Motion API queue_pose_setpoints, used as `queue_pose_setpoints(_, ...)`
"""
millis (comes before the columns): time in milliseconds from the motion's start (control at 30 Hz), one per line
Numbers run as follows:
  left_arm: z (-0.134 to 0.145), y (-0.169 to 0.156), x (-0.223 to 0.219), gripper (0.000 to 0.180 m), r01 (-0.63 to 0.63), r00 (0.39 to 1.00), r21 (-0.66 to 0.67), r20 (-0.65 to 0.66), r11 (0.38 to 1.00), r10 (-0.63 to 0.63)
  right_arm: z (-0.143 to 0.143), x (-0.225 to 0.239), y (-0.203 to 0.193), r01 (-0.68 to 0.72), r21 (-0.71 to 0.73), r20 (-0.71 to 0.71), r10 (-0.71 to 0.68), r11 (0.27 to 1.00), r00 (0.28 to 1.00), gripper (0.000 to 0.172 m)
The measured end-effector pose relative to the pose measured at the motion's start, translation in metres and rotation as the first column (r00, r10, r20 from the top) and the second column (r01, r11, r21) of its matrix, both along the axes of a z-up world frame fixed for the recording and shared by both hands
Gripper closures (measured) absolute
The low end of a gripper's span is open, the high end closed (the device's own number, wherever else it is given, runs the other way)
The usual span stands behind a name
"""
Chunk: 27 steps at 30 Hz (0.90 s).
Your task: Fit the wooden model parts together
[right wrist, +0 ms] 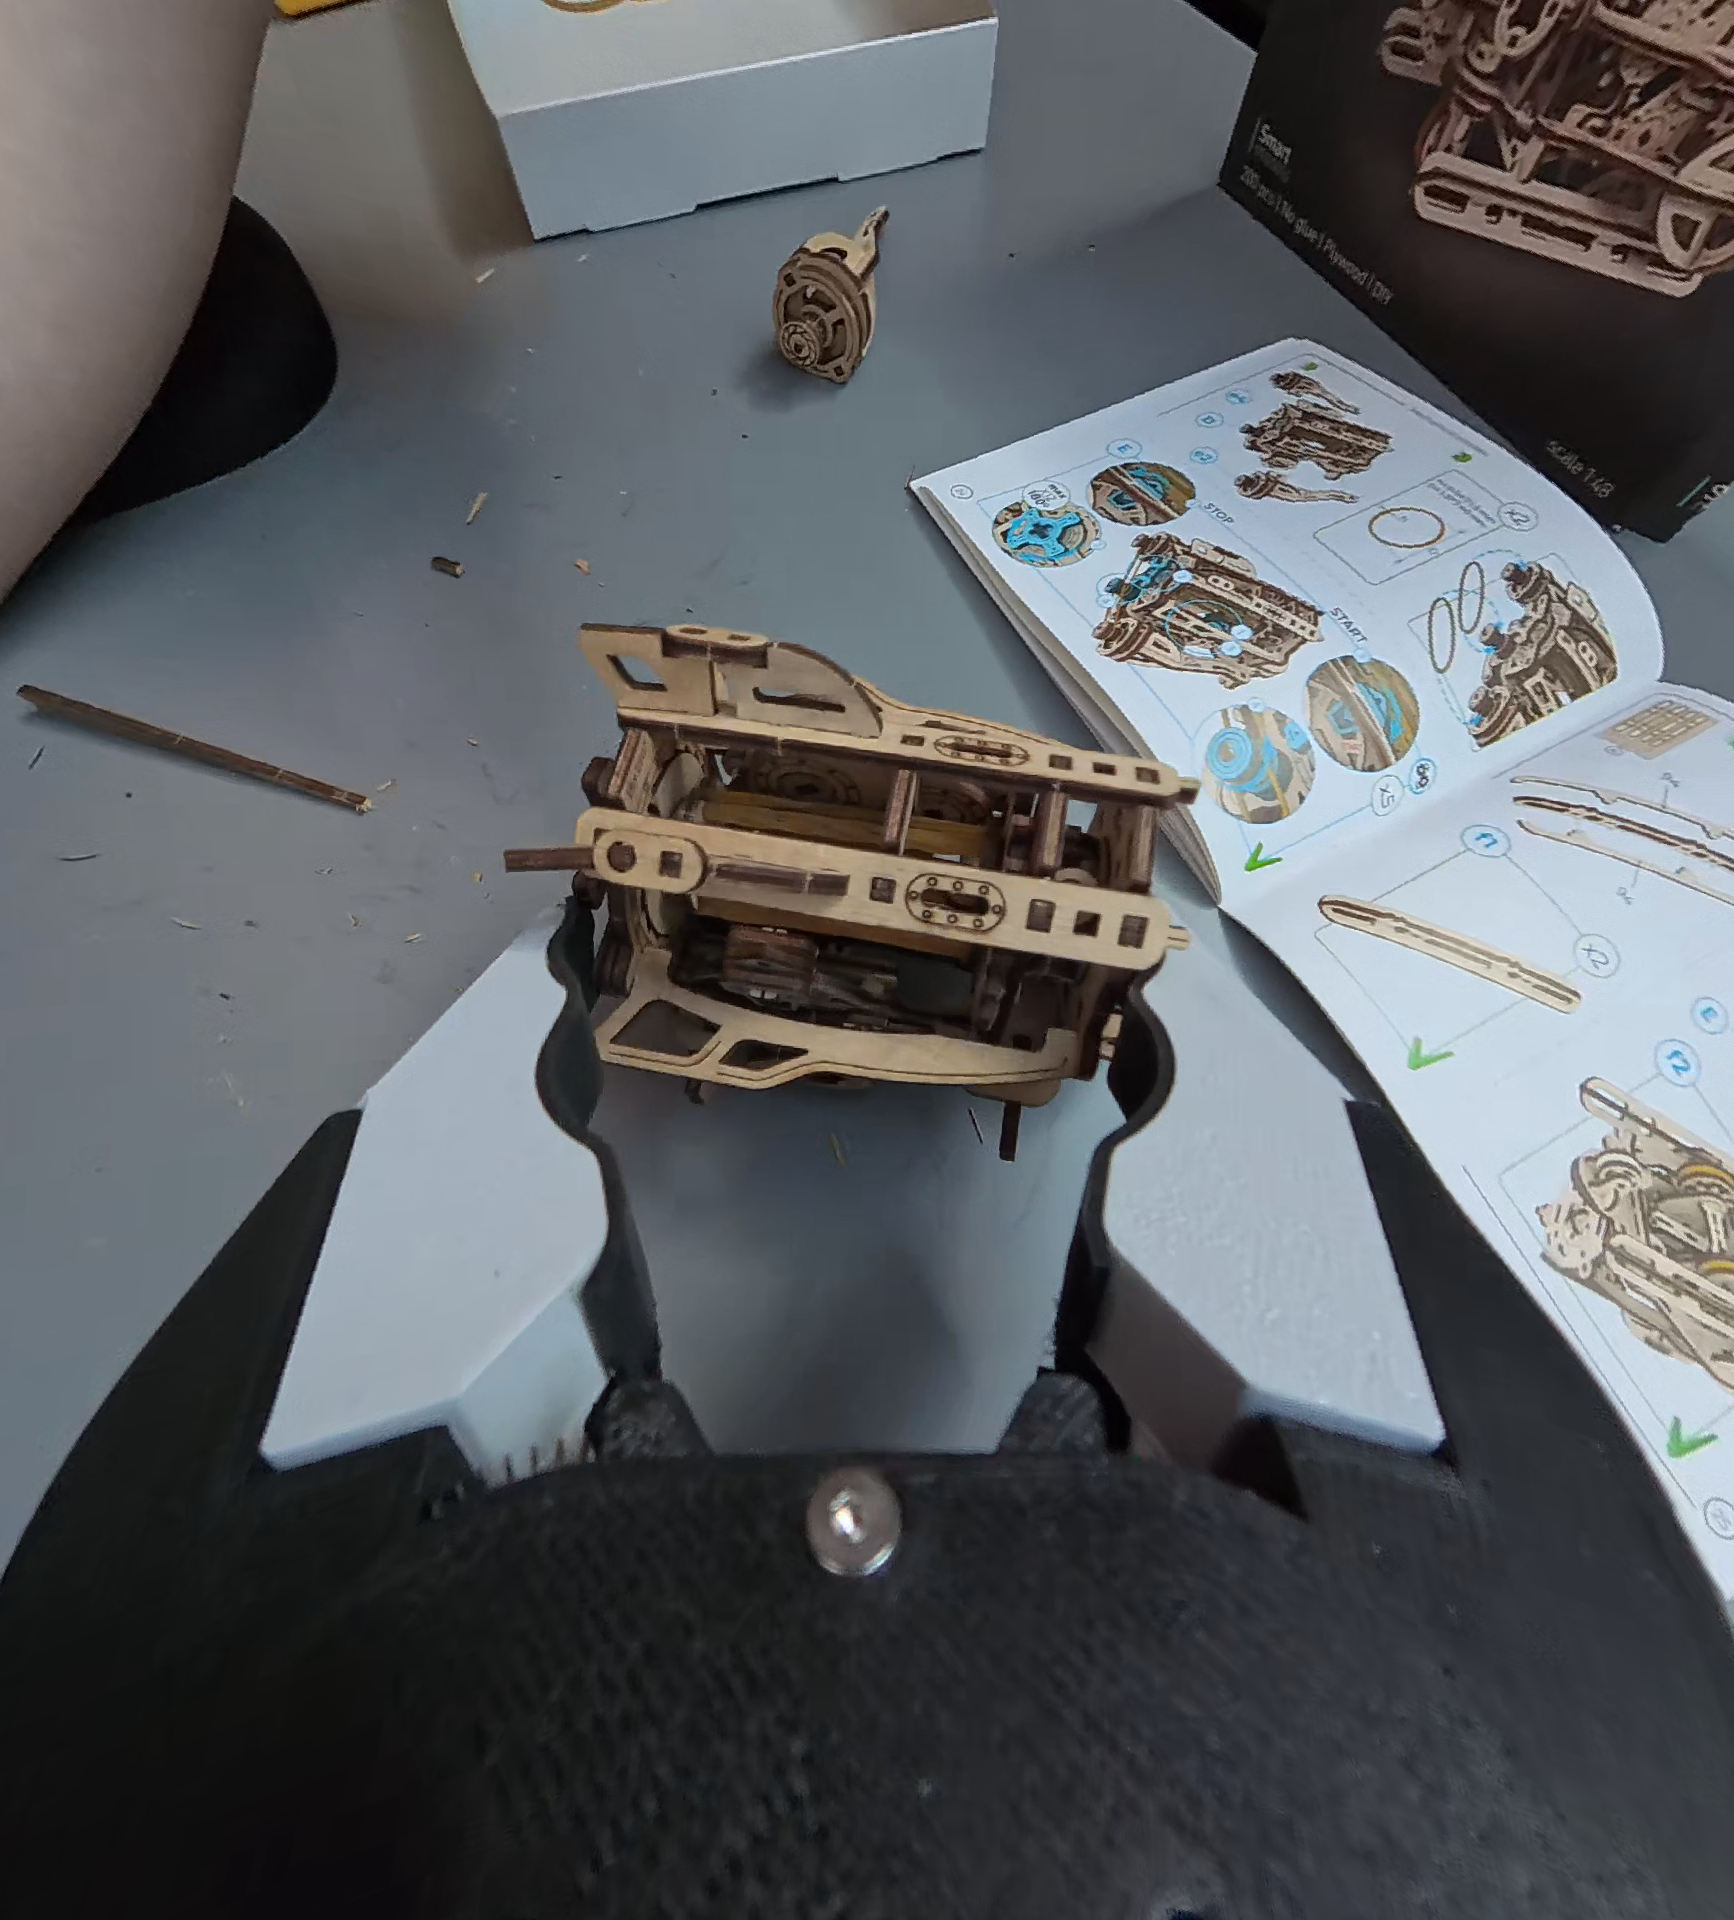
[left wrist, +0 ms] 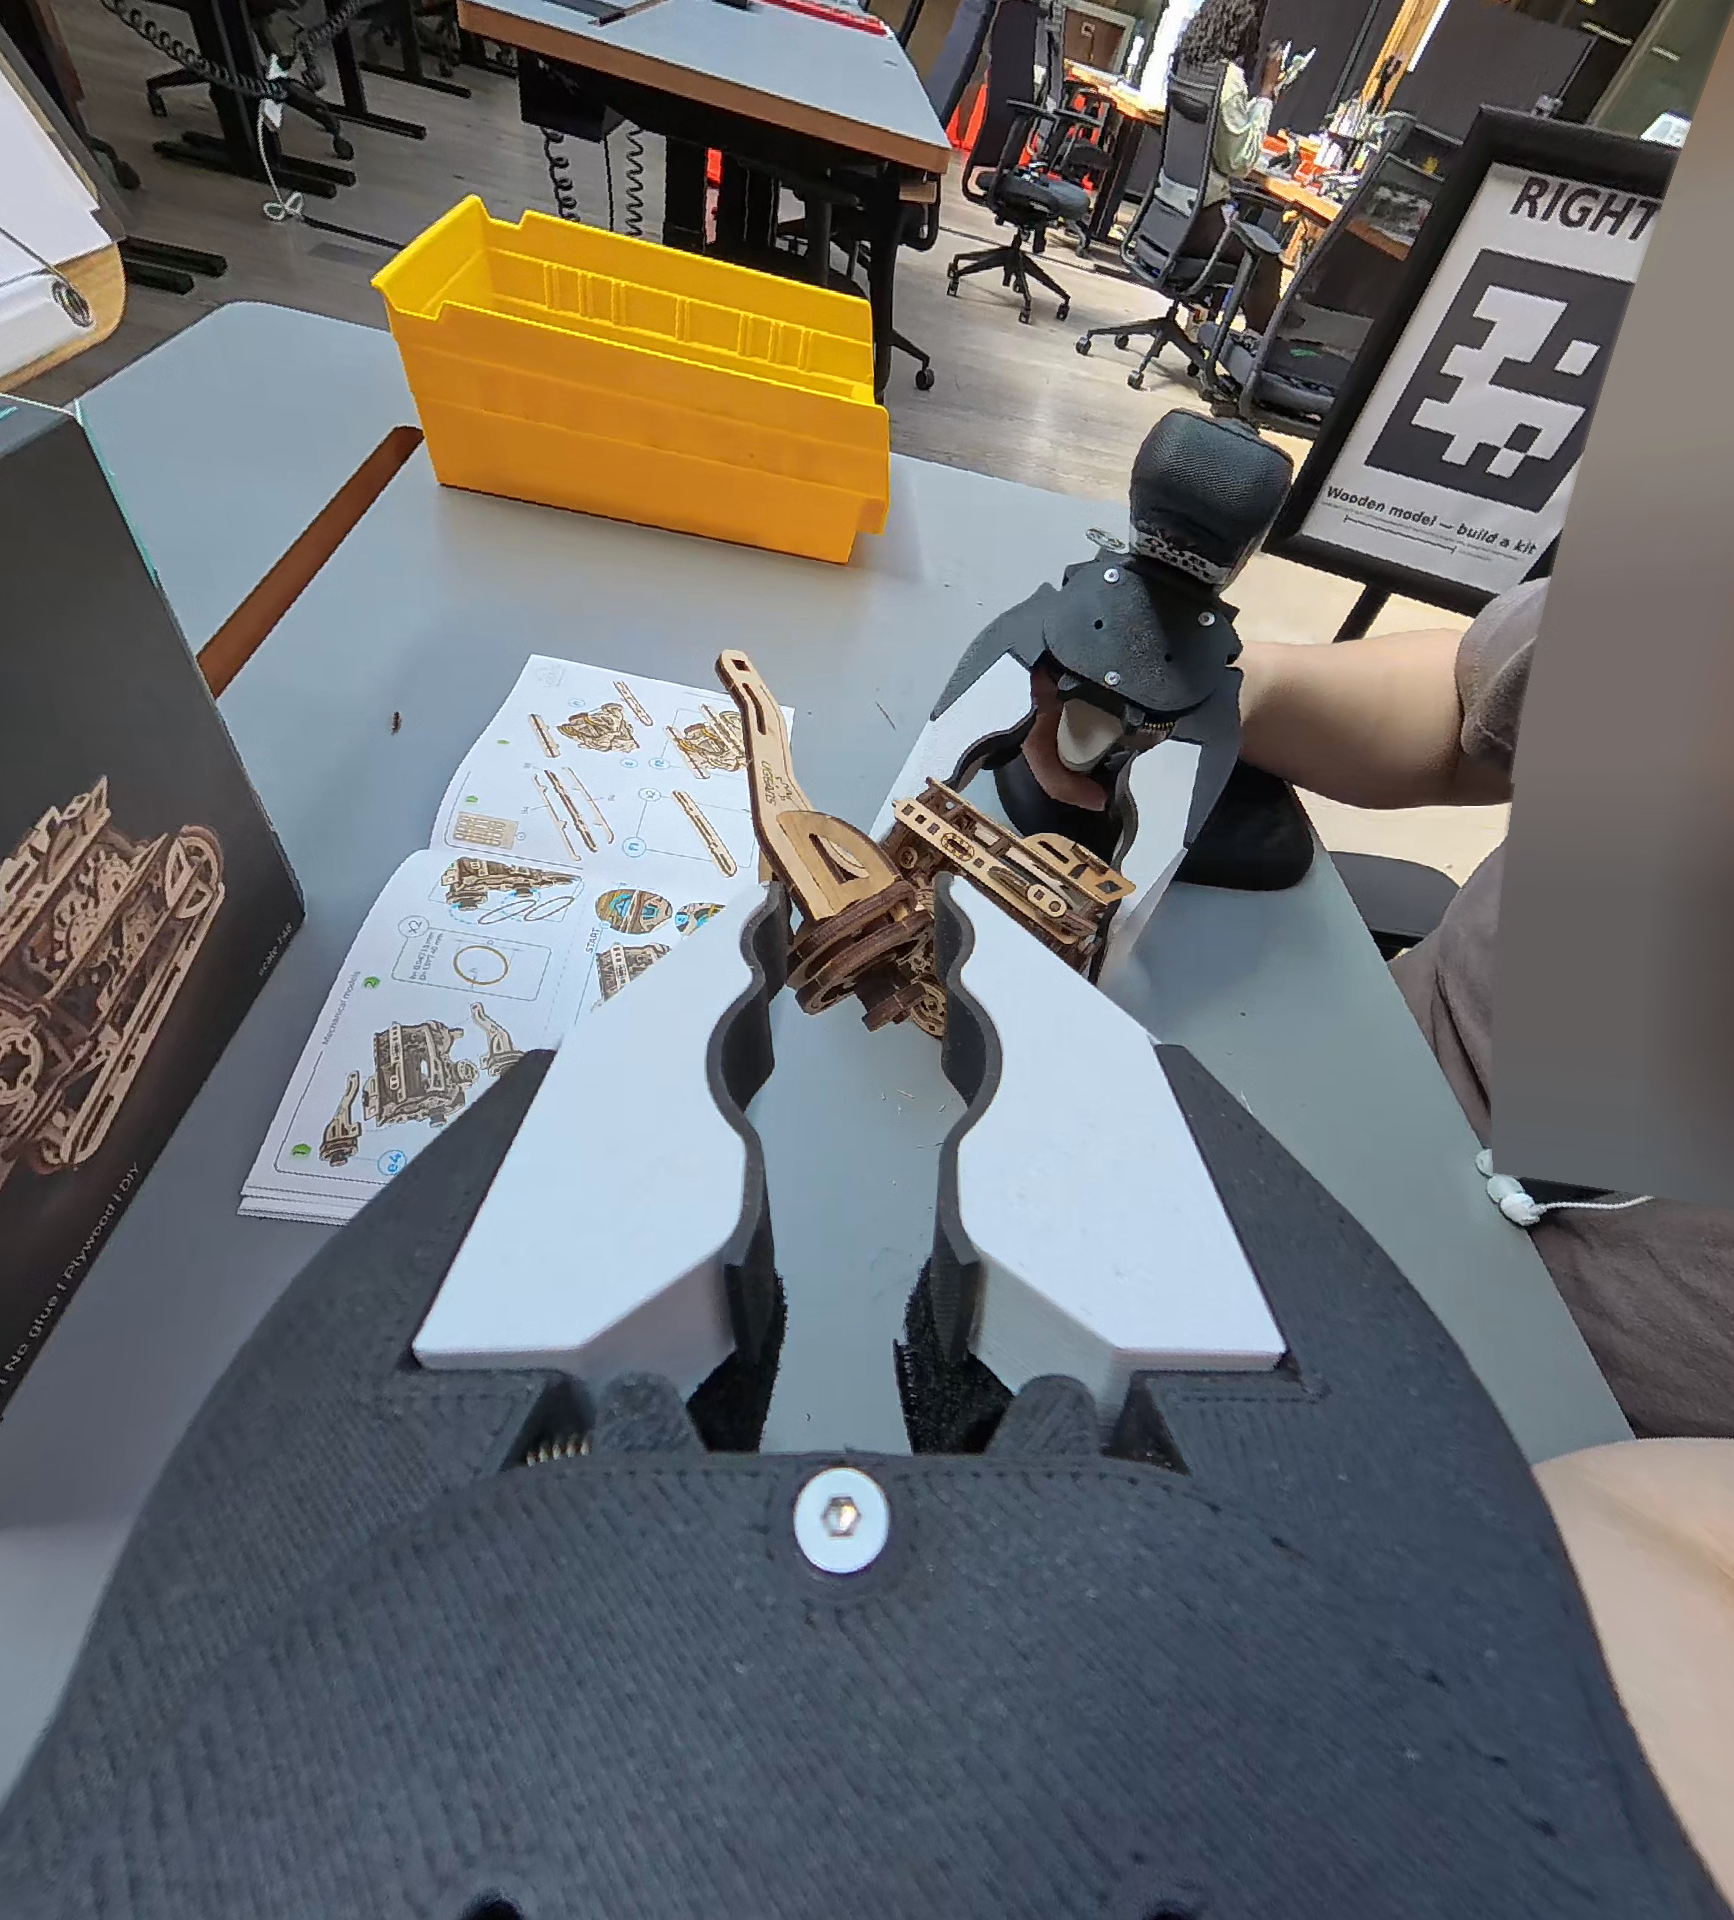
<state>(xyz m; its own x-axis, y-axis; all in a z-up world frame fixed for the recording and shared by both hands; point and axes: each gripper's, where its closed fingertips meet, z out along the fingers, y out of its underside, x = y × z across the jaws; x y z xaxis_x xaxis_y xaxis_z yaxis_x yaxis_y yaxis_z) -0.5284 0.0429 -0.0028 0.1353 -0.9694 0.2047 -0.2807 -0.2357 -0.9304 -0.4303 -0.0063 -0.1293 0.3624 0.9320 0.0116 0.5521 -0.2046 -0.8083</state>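
In the left wrist view my left gripper (left wrist: 855, 940) is shut on a small wooden wheel part with a long lever arm (left wrist: 821, 883), which it holds tilted with the lever pointing up. Just beyond it stands the wooden model body (left wrist: 1008, 862), between the fingers of my right gripper (left wrist: 1024, 847). In the right wrist view my right gripper (right wrist: 858, 997) has its black pads (right wrist: 567, 997) against both ends of the wooden model body (right wrist: 873, 873), low over the grey table (right wrist: 323, 935). My left gripper does not show in that view.
An open instruction booklet (right wrist: 1465, 831) lies beside the model and also shows in the left wrist view (left wrist: 530, 914). There are also the dark kit box (left wrist: 63, 935), a yellow bin (left wrist: 634, 384), a white box (right wrist: 738, 114), a loose wooden wheel part (right wrist: 827, 301), a thin stick (right wrist: 188, 746) and a person's arm (left wrist: 1362, 717).
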Motion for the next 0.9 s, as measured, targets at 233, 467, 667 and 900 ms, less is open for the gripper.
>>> queue_pose_setpoints(233,-0.004,0.003,0.000,0.155,-0.007,1.000,-0.019,-0.004,1.000,0.007,0.001,0.000,-0.005,-0.242,-0.005,-0.022,0.242,0.970,0.970,0.072)
queue_pose_setpoints(467,-0.007,0.004,0.001,0.155,0.006,1.000,-0.033,0.004,0.999,-0.006,0.002,-0.001,-0.009,-0.401,0.005,-0.069,0.400,0.916,0.914,0.073)
queue_pose_setpoints(667,-0.009,0.006,0.000,0.155,0.009,1.000,-0.050,0.020,0.999,-0.008,0.003,0.000,-0.008,-0.474,0.009,-0.103,0.472,0.881,0.875,0.073)
queue_pose_setpoints(900,-0.012,0.010,0.002,0.155,-0.003,1.000,-0.060,0.002,0.998,0.003,0.003,-0.001,-0.008,-0.455,-0.005,-0.125,0.451,0.890,0.884,0.071)
